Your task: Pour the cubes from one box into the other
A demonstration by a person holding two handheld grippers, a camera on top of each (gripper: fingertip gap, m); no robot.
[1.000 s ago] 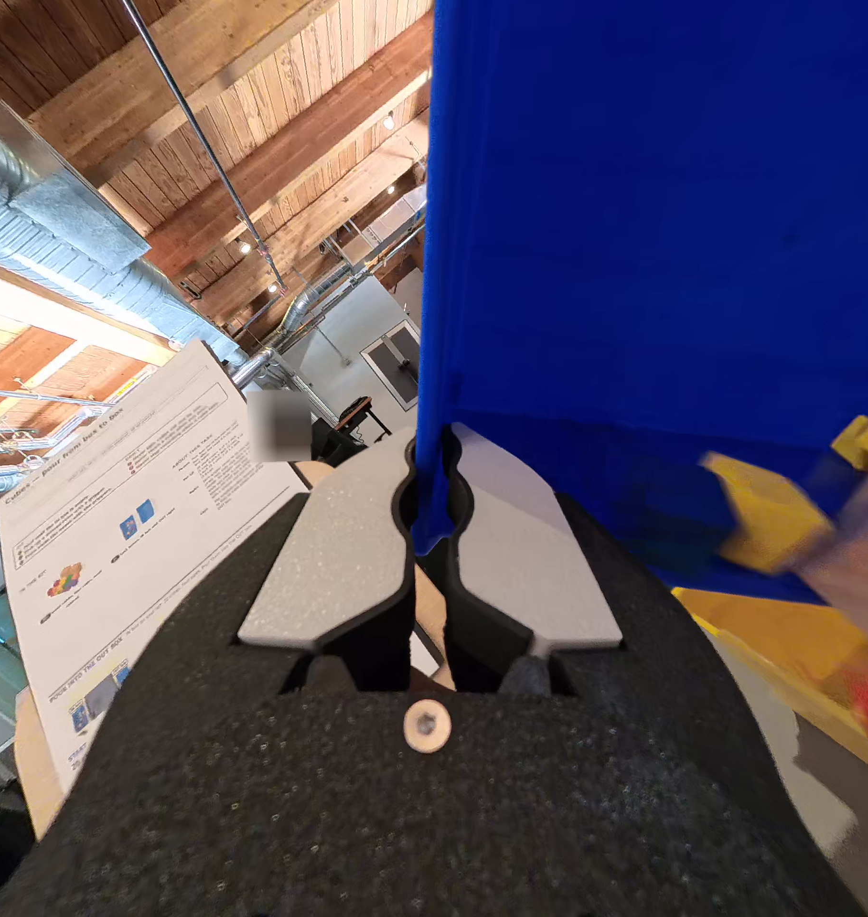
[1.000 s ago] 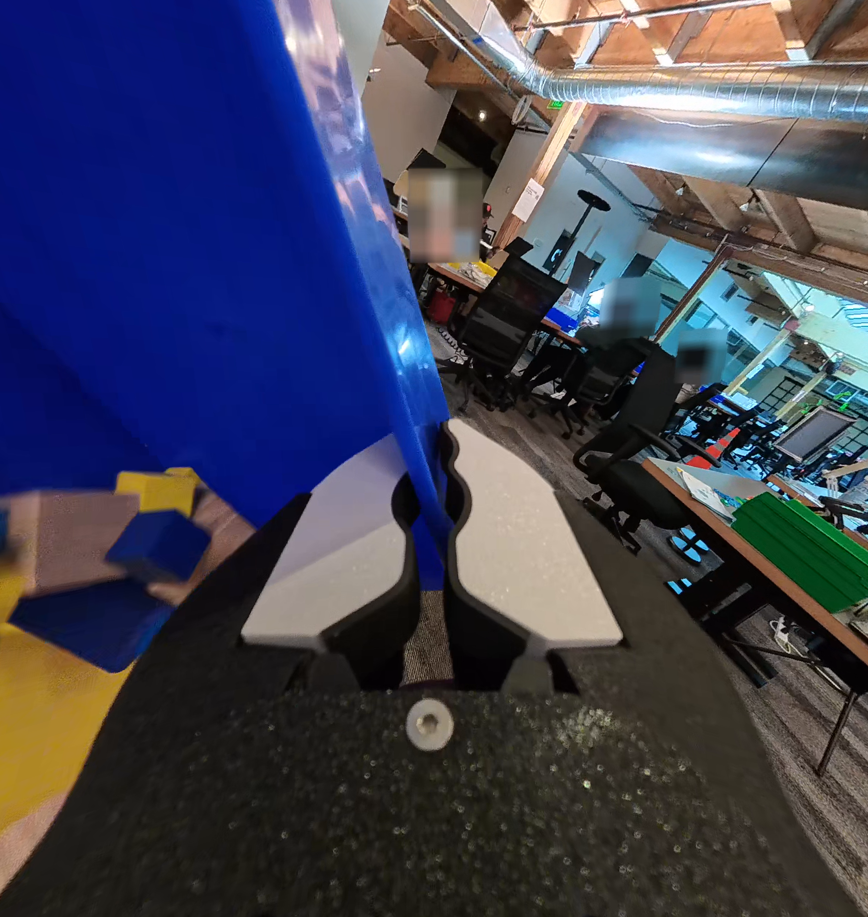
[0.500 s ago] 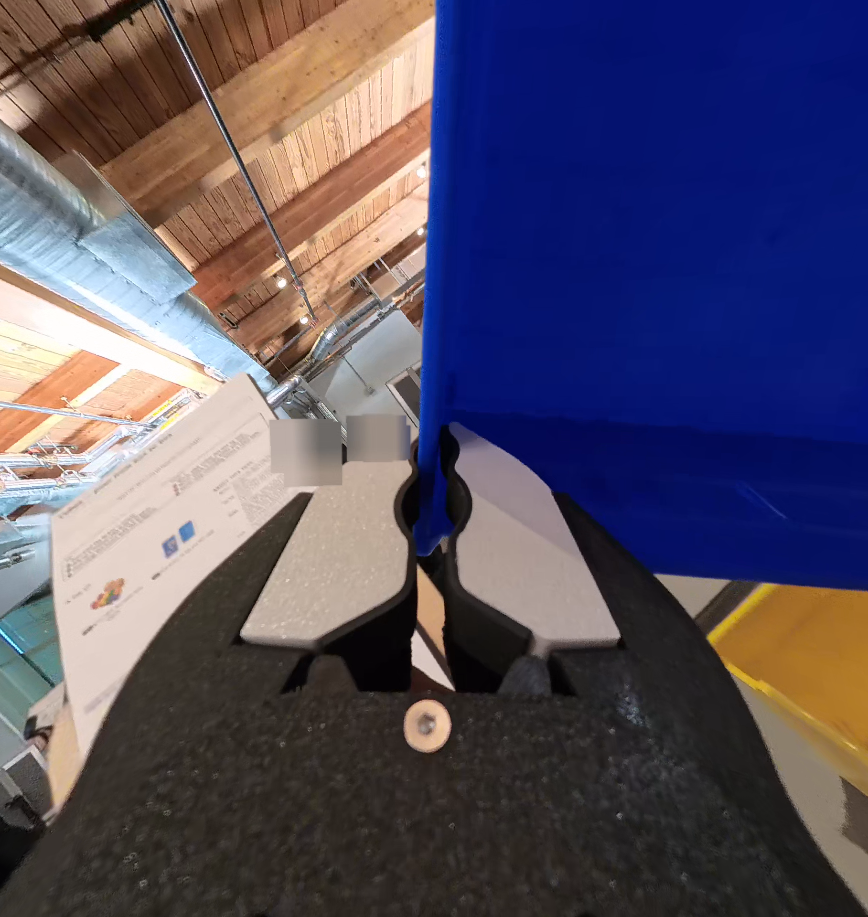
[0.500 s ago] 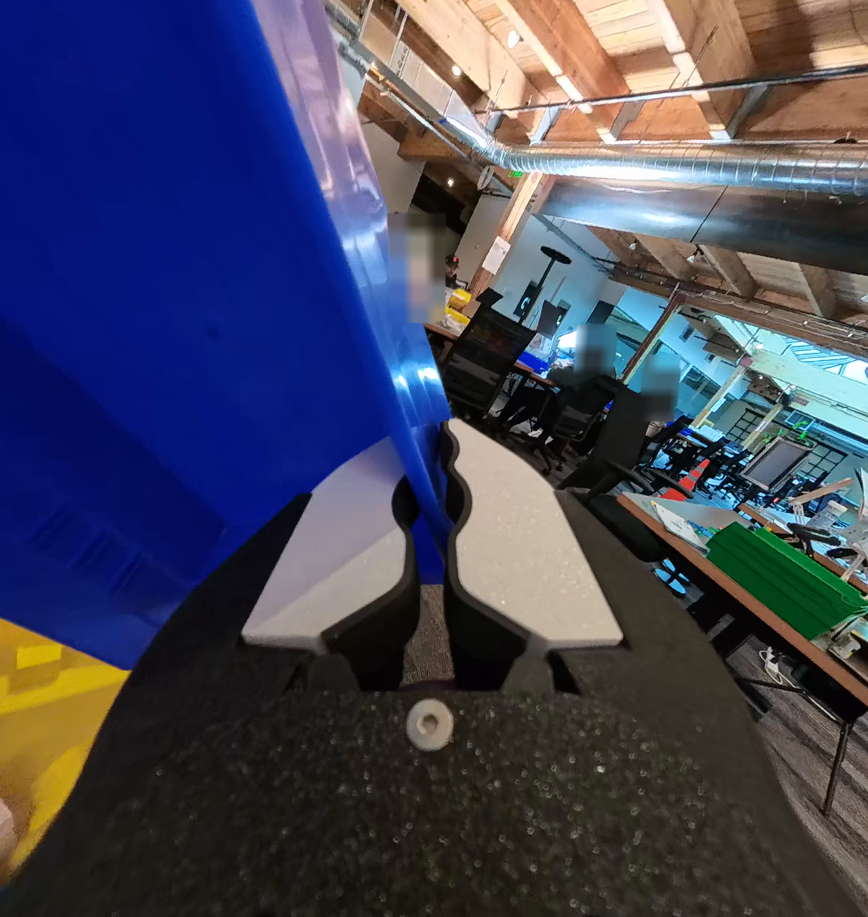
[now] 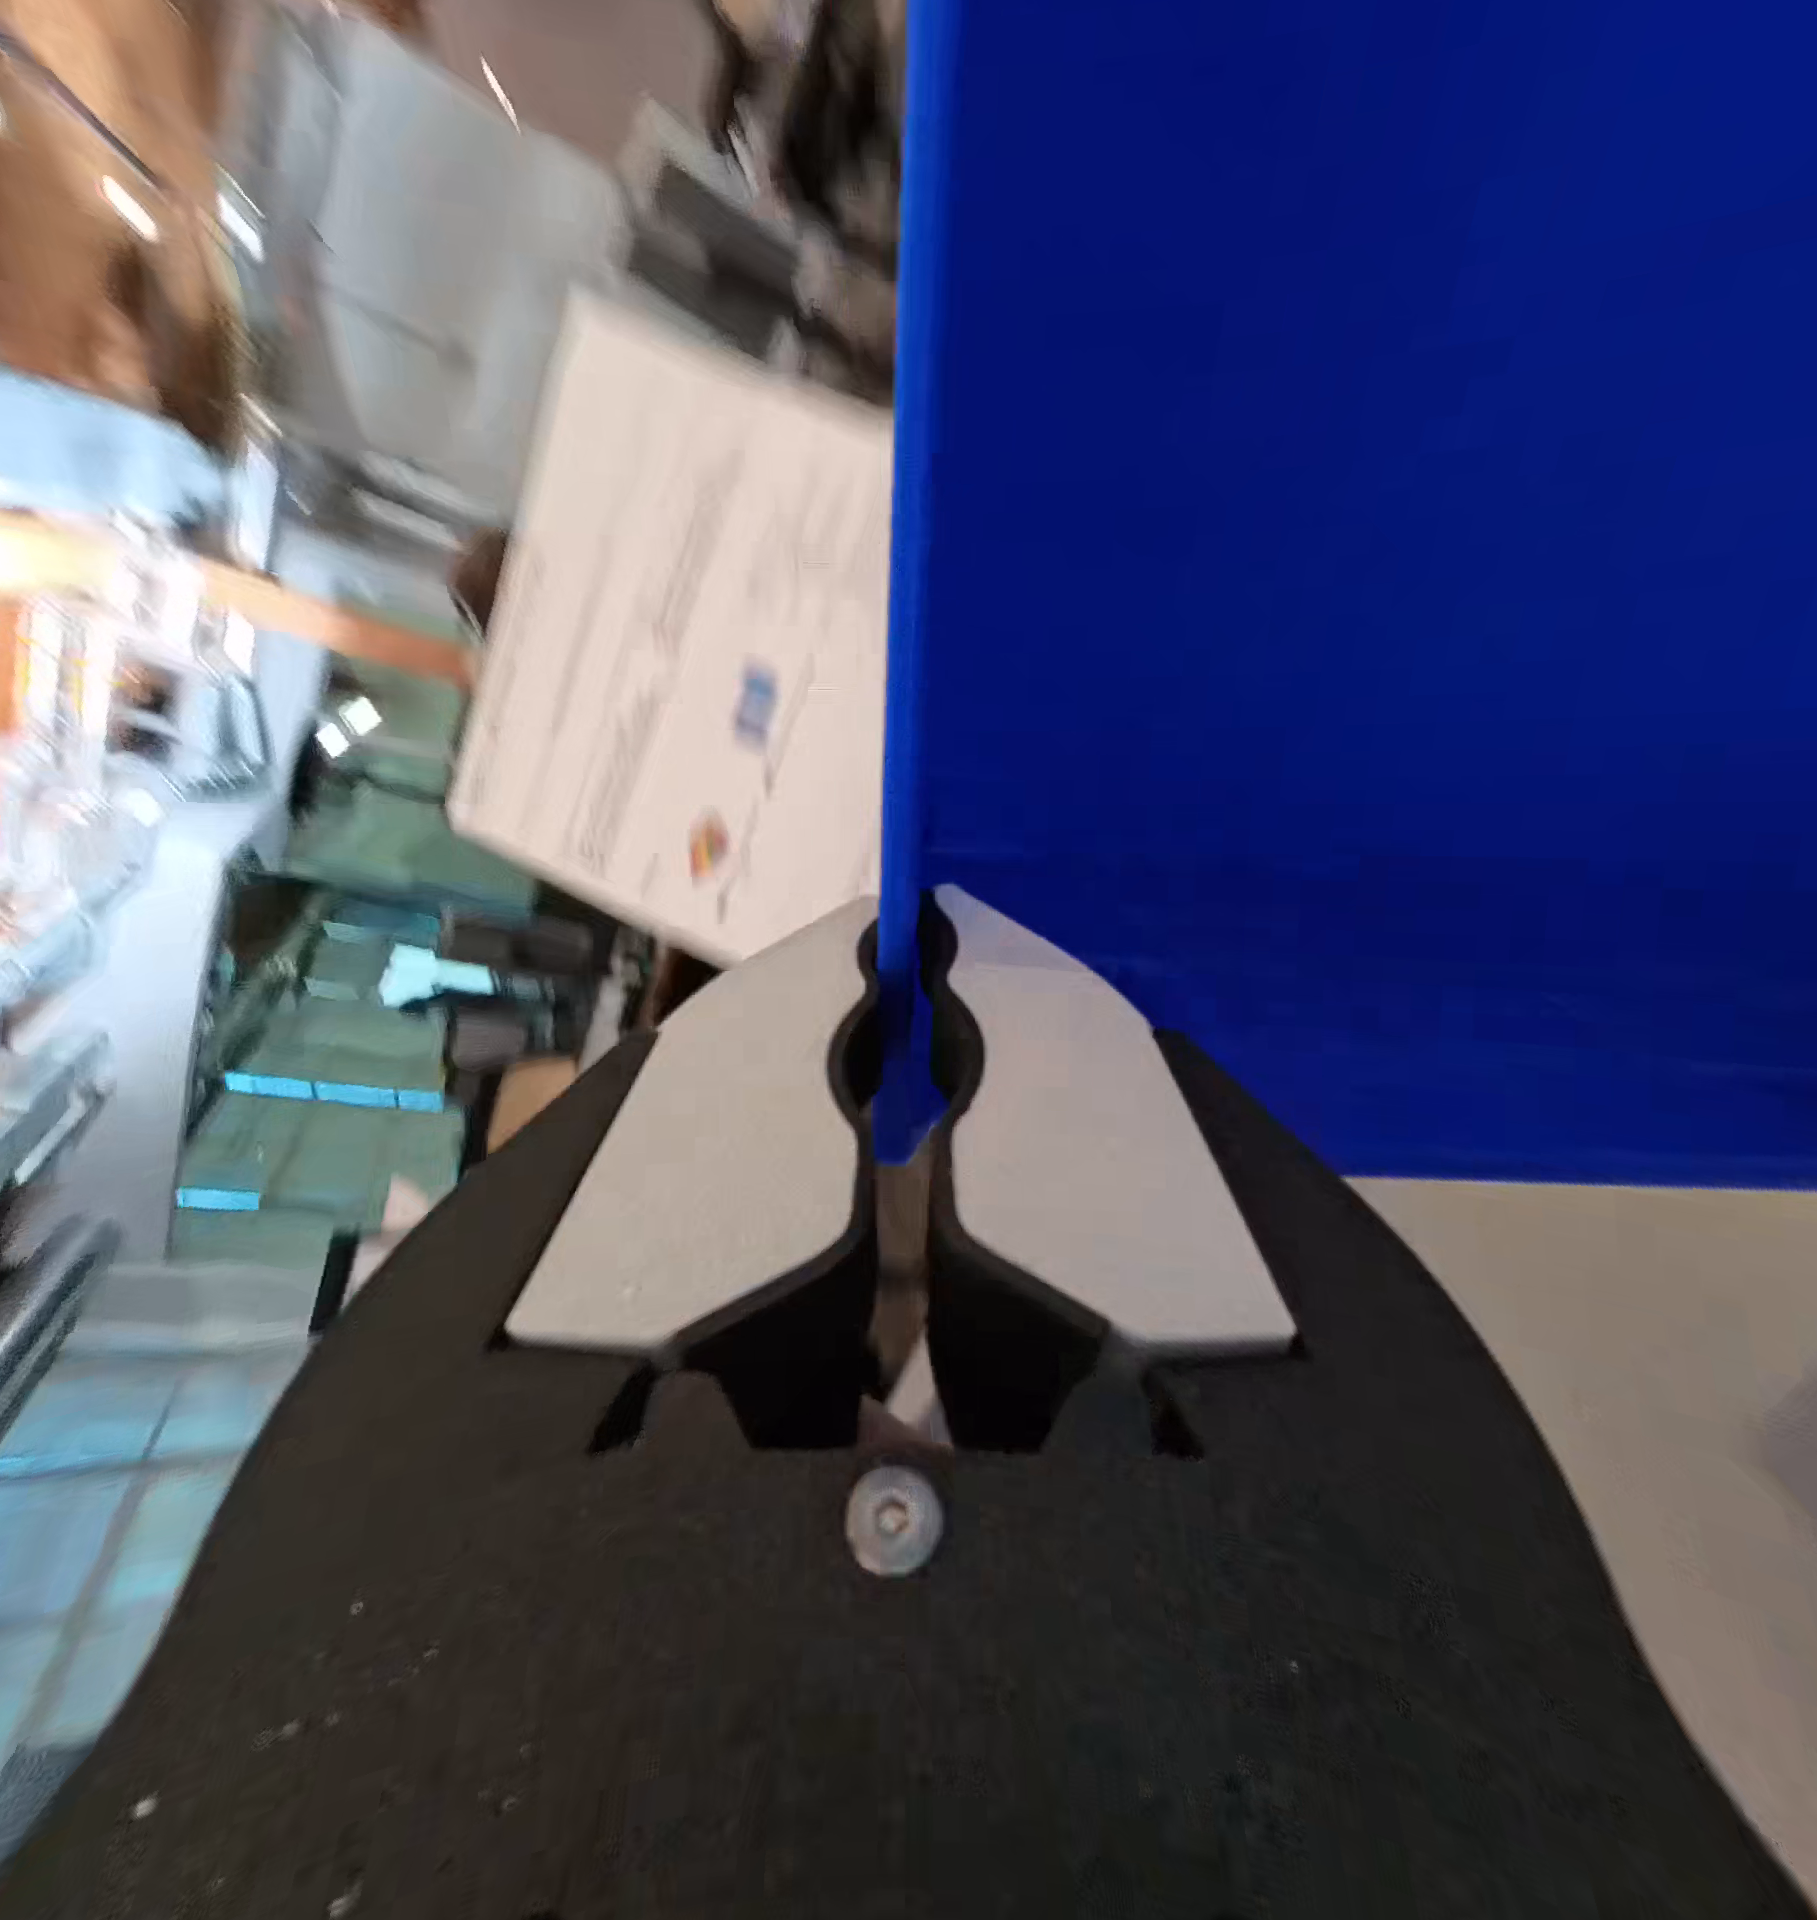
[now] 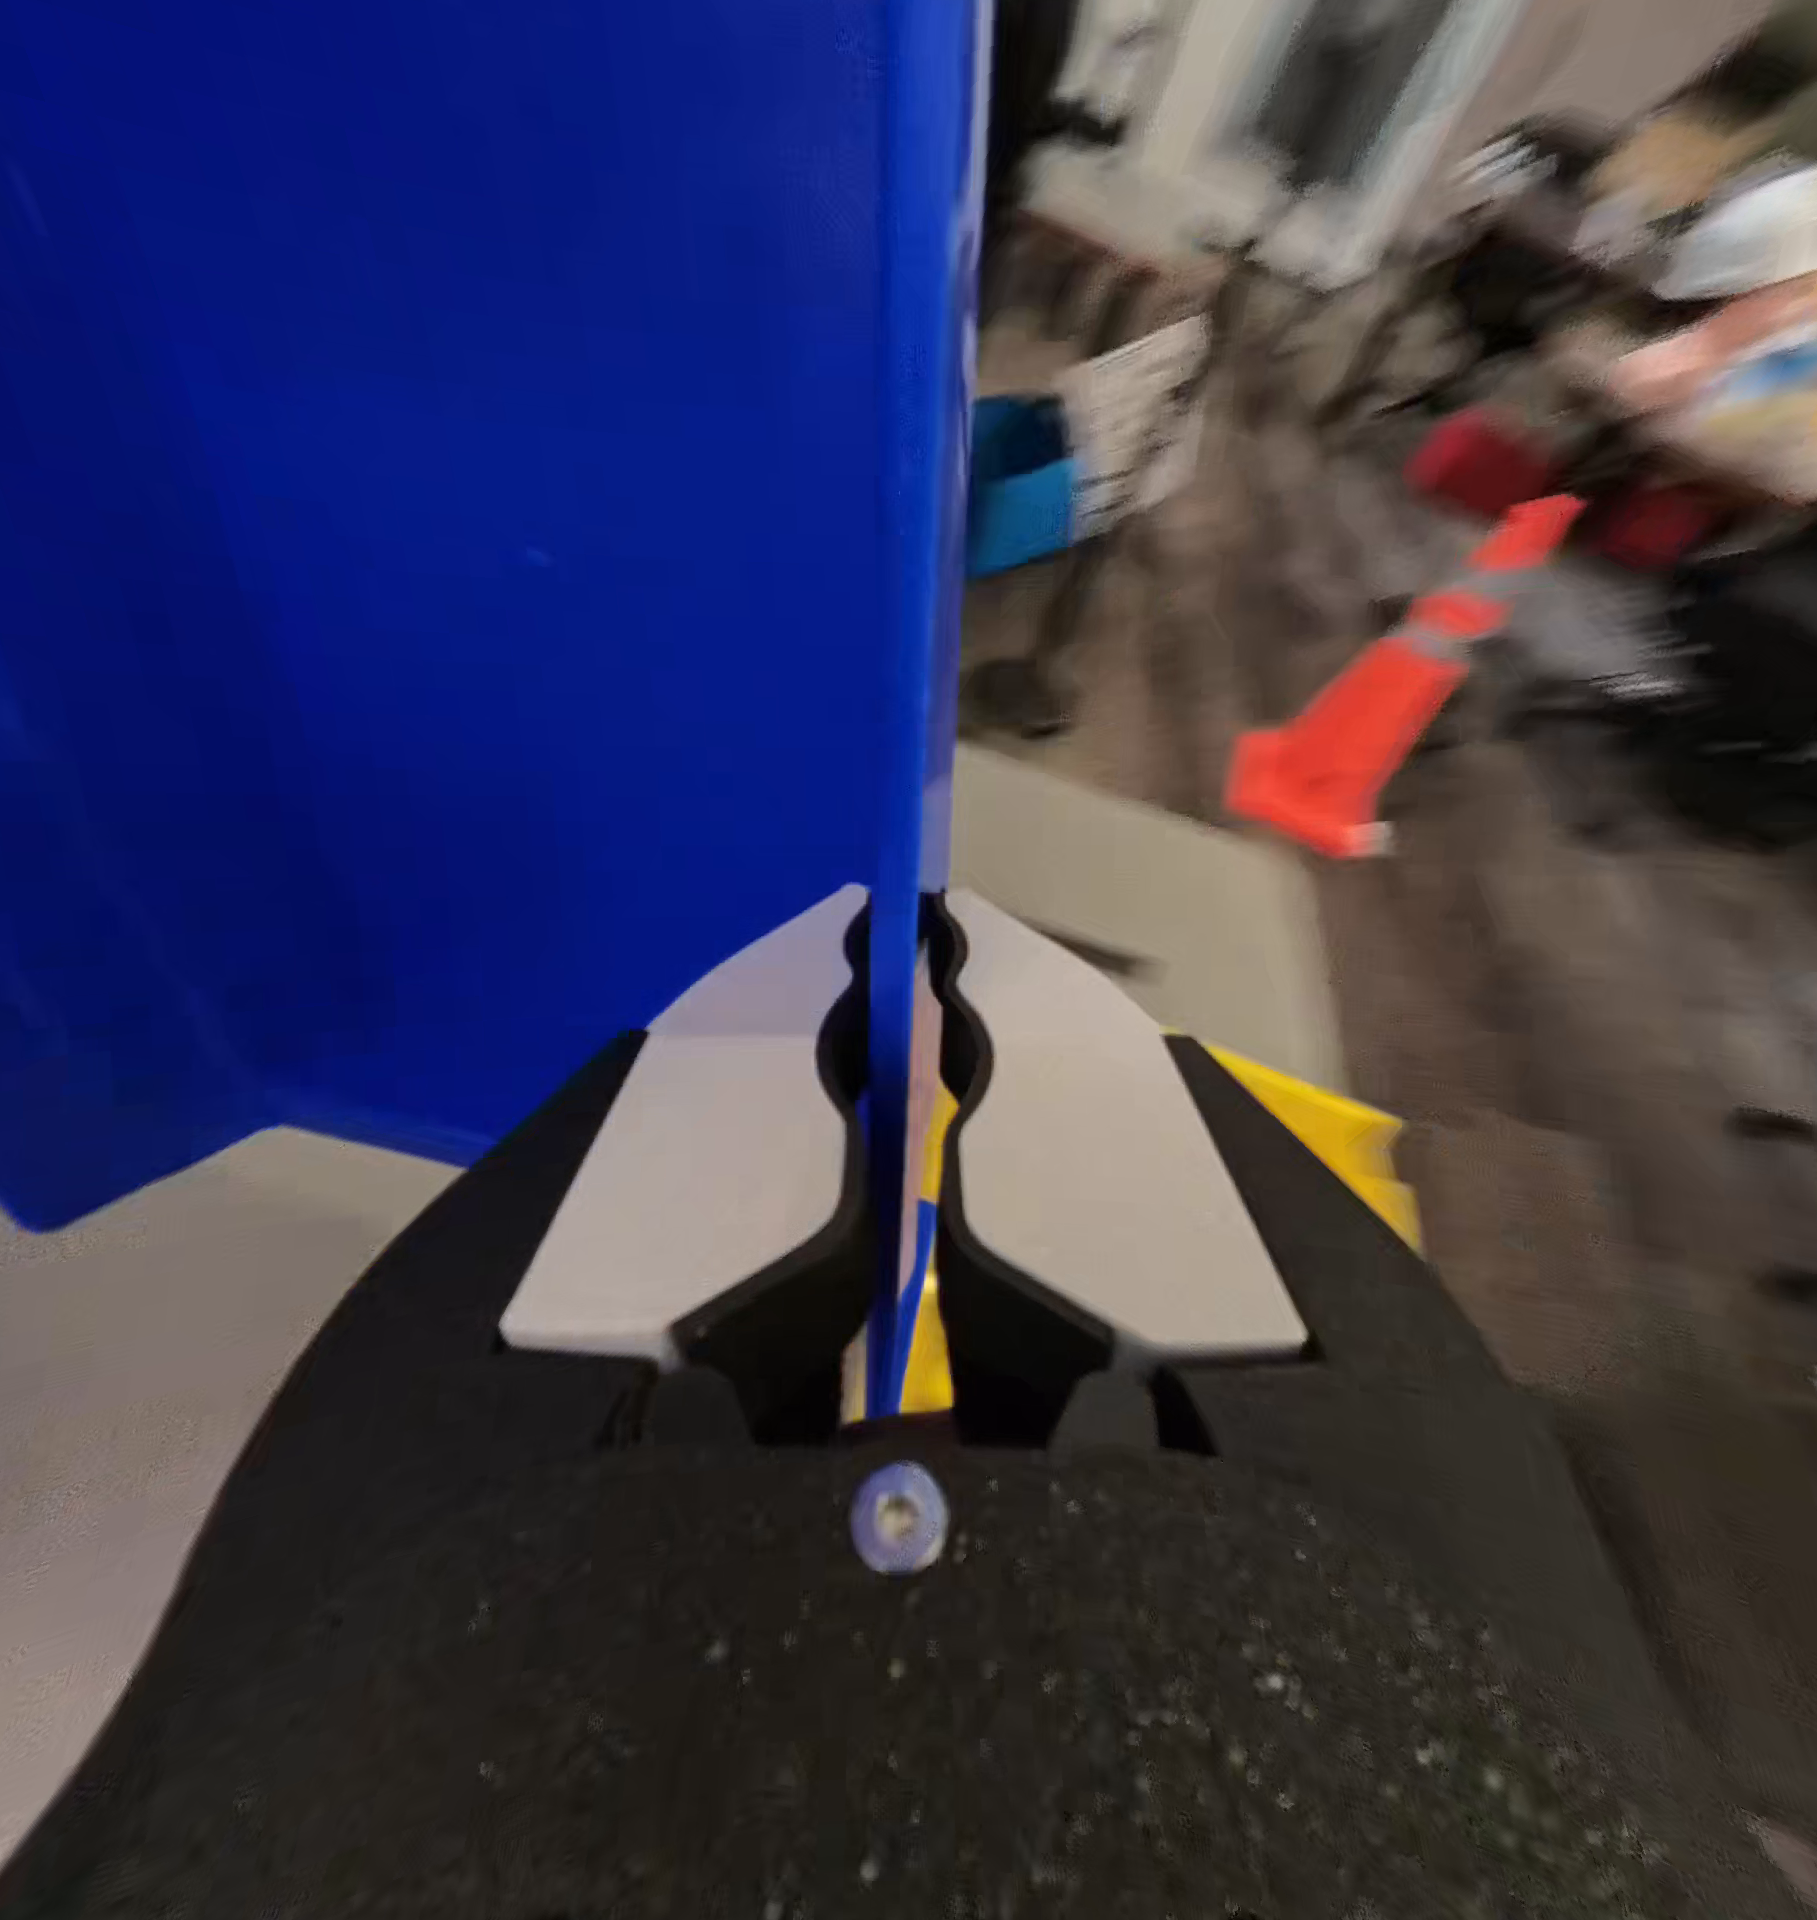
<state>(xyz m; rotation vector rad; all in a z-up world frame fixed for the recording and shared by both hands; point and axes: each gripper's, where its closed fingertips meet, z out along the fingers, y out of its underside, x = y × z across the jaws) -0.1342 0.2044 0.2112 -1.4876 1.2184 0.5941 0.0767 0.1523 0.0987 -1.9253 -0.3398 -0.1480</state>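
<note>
Overhead, blue box (image 5: 1403, 571) edges pinched by both tools, pale table (image 5: 1610, 1403) beneath

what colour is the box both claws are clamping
Solid blue; the box shows best in the left wrist view.

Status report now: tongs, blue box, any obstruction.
Left tongs shut on blue box wall. Right tongs shut on opposite wall. No cubes visible; yellow box low beside right tongs. Views blurred, nothing seen in the way.
</note>
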